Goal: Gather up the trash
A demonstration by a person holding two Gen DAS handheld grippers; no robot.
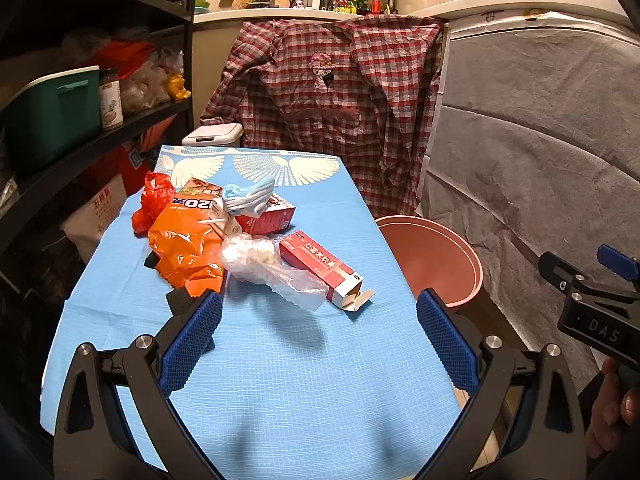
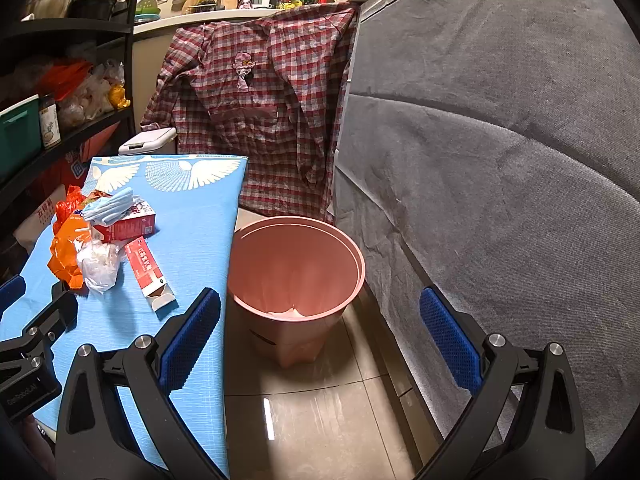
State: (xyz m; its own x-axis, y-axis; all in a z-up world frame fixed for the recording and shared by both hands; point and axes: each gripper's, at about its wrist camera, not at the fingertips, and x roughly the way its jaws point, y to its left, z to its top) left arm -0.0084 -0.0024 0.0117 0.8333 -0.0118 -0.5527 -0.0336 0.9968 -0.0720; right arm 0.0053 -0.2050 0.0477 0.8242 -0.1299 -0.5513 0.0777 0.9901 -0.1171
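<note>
Right wrist view alone shows pink bin [image 2: 296, 264] standing on floor | trash pile [image 1: 240, 236] ahead of left claw [image 1: 318, 338] | both claws, right claw [image 2: 320, 336] included, wide apart, holding nothing

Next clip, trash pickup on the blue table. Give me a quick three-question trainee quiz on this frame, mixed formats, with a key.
1. True or false: the left hand-held gripper is shut on a piece of trash.
2. Multiple choice: where is the pink bin? A) on the table B) on the floor beside the table C) on the shelf
3. Fill in: the long red carton lies with its open flap end toward the ____.

Key
1. False; its jaws are open and empty, as are those of the right hand-held gripper.
2. B
3. Camera (the near table edge).
</note>
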